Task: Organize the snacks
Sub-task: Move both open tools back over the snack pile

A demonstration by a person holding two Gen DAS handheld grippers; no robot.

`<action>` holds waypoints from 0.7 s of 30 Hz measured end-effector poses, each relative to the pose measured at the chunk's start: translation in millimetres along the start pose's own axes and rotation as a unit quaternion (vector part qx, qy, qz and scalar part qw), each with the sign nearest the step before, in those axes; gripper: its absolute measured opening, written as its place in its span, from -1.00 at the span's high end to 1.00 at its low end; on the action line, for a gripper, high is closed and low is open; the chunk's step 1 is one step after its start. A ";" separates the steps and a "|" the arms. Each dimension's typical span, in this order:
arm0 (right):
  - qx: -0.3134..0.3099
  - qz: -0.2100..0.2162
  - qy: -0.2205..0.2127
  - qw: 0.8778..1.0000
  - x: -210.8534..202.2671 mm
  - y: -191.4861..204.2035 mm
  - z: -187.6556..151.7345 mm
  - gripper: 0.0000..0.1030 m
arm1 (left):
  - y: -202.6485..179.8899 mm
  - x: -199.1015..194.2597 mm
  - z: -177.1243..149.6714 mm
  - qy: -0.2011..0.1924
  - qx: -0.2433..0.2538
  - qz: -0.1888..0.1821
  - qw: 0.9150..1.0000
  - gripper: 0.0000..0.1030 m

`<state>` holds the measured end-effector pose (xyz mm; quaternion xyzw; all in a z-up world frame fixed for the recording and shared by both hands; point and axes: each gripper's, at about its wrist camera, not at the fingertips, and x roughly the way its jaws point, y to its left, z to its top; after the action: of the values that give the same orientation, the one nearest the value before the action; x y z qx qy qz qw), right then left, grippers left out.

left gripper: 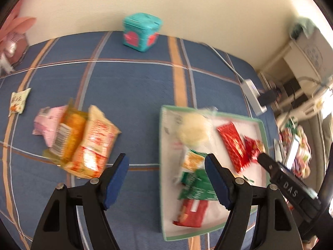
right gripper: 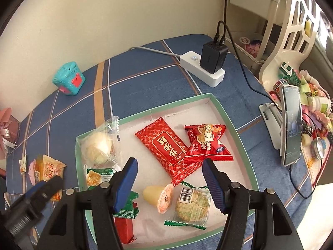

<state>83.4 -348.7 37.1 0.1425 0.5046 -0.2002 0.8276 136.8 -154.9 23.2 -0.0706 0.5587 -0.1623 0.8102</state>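
A blue plaid cloth [right gripper: 145, 79] covers the surface by a cream wall [right gripper: 104, 10]. Both grippers, left [left gripper: 166, 182] and right [right gripper: 169, 182], are spread and empty. Snacks [right gripper: 163, 145] lie in the green-rimmed tray [right gripper: 235, 131]; other packets [left gripper: 83, 139] lie left.

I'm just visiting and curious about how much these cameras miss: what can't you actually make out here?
- Left wrist view: printing on the orange packets outside the tray is lost to motion blur.
- Right wrist view: the green packet and red packet are partly hidden behind the right gripper finger.
- Right wrist view: the left gripper is blurred and cut off by the edge.
- Small pale packet: its print is too small to read.
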 end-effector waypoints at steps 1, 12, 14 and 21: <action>-0.003 -0.001 0.000 1.000 -0.2 1.8 -0.7 -0.32 | 6.3 -3.0 2.3 -0.005 -0.007 0.004 1.000 -0.48; -0.048 0.008 -0.004 0.999 -5.0 33.8 -6.6 -0.32 | 73.7 -26.3 16.6 -0.034 -0.071 0.043 0.996 -0.66; -0.055 0.008 -0.005 0.998 -5.1 38.0 -7.5 -0.32 | 78.9 -28.9 16.4 -0.037 -0.075 0.049 0.995 -0.68; -0.067 0.017 -0.009 0.998 -3.3 46.4 -11.2 -0.88 | 84.4 -36.7 16.7 -0.061 -0.069 0.083 0.992 -0.90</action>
<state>95.4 -302.4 36.6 0.0941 0.5070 -0.1531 0.8430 156.0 -64.4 36.7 -0.0891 0.5223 -0.0510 0.8466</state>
